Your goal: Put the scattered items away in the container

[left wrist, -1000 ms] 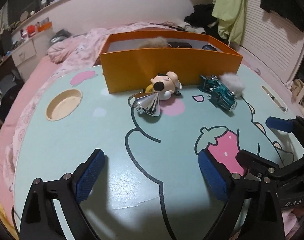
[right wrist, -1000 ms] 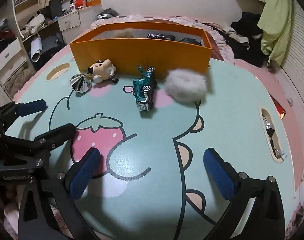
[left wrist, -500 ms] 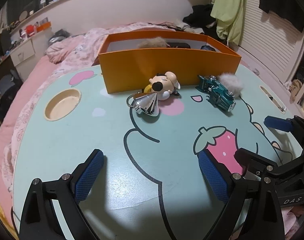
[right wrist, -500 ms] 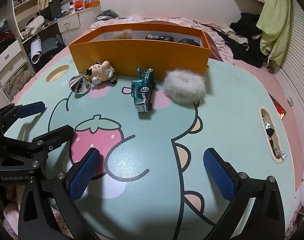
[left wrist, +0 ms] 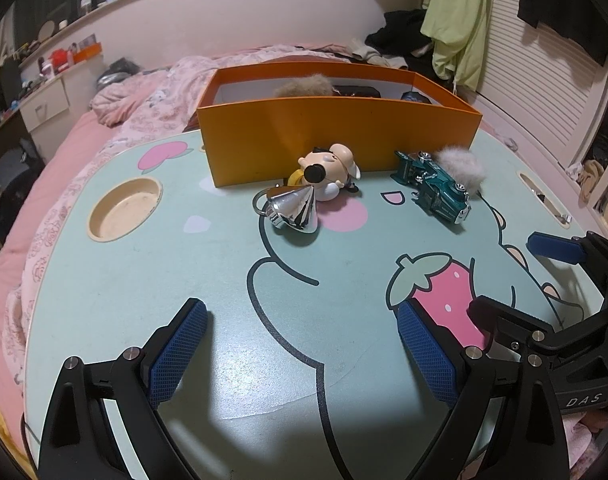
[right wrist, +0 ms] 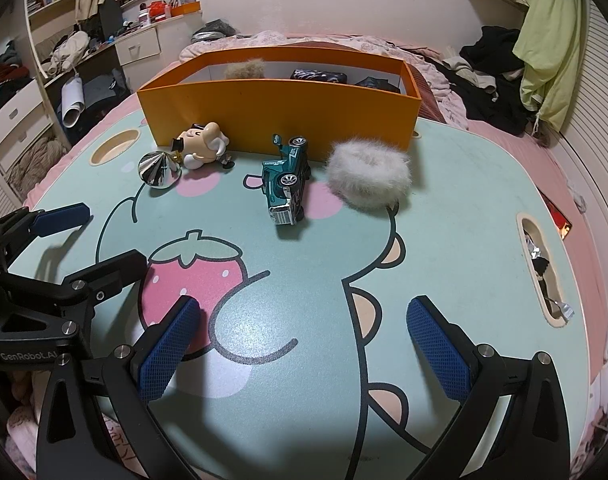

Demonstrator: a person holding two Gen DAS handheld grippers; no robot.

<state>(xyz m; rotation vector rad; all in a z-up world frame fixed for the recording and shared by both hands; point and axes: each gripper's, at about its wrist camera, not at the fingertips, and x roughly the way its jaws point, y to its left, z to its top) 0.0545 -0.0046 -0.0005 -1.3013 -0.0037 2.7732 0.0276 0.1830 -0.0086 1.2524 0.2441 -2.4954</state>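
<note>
Hovering low over the table (right wrist: 464, 184), my left gripper (left wrist: 299, 354) and right gripper (right wrist: 304, 344) both gaped empty, well short of the cone (left wrist: 293, 208), figurine (left wrist: 330, 174), truck (right wrist: 285, 180) and puff (right wrist: 368, 174) lying just before the box (right wrist: 279, 108).

Item counts, table and box

One orange box (right wrist: 279, 108), one figurine (right wrist: 201, 146), one silver cone (right wrist: 157, 168), one toy truck (right wrist: 285, 178), one fluffy scrunchie (right wrist: 368, 174) mid-frame; two grippers (left wrist: 299, 354) (right wrist: 304, 350) below.

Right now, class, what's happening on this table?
A person holds two open, empty claws, left claw and right claw, above the table. A silver cone, cartoon figure, teal toy car and fluffy puff lie loose before the orange box, which already holds some items.
</note>
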